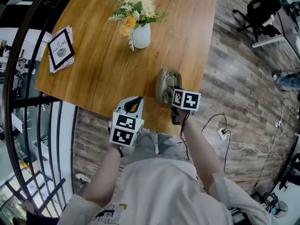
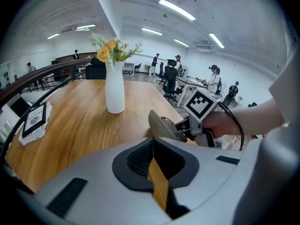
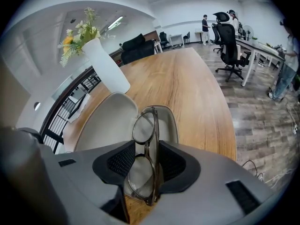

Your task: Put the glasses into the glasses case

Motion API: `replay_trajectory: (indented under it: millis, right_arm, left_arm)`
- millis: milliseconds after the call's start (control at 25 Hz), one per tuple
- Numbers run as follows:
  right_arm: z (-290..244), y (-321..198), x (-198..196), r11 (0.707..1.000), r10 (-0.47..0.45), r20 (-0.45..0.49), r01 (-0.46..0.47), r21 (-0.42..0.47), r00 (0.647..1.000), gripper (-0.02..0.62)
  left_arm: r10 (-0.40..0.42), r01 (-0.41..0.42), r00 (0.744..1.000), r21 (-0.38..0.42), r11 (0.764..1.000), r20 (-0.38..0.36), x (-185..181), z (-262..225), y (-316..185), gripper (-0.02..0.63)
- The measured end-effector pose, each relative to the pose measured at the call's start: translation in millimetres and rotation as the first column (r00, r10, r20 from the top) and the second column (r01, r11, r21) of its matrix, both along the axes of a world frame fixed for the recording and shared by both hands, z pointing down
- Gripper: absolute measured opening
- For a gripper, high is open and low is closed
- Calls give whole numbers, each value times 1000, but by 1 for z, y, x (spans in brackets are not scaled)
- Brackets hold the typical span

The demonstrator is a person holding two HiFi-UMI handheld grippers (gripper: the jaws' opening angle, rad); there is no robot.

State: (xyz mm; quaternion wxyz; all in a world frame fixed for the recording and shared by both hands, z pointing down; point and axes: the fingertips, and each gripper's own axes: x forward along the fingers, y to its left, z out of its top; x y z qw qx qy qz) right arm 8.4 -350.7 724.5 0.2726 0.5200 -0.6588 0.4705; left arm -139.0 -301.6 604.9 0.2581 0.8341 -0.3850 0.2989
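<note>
Altogether one glasses pair (image 3: 151,150), one glasses case (image 3: 105,121)

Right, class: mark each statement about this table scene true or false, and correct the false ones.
1. The right gripper holds the glasses. True.
2. The glasses case is shut. False: it lies open on the table.
3. The left gripper holds the vase. False: it holds nothing; the vase stands apart from it on the table.
4. The vase holds flowers. True.
5. The glasses lie inside the glasses case. False: they are clamped upright in the right gripper, by the case.
</note>
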Motion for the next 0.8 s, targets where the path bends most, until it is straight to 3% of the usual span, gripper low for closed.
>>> replay_trajectory:
  millis: [360, 800]
  right_arm:
    - [8, -8, 13, 988, 151, -4, -151, -28, 989, 176]
    - [-23, -11, 13, 993, 114, 52, -116, 33, 992, 178]
  left_arm:
    - [3, -3, 1000, -16, 1000, 10, 5, 6, 5, 20]
    - [8, -8, 1000, -2, 1000, 27, 8, -3, 11, 20]
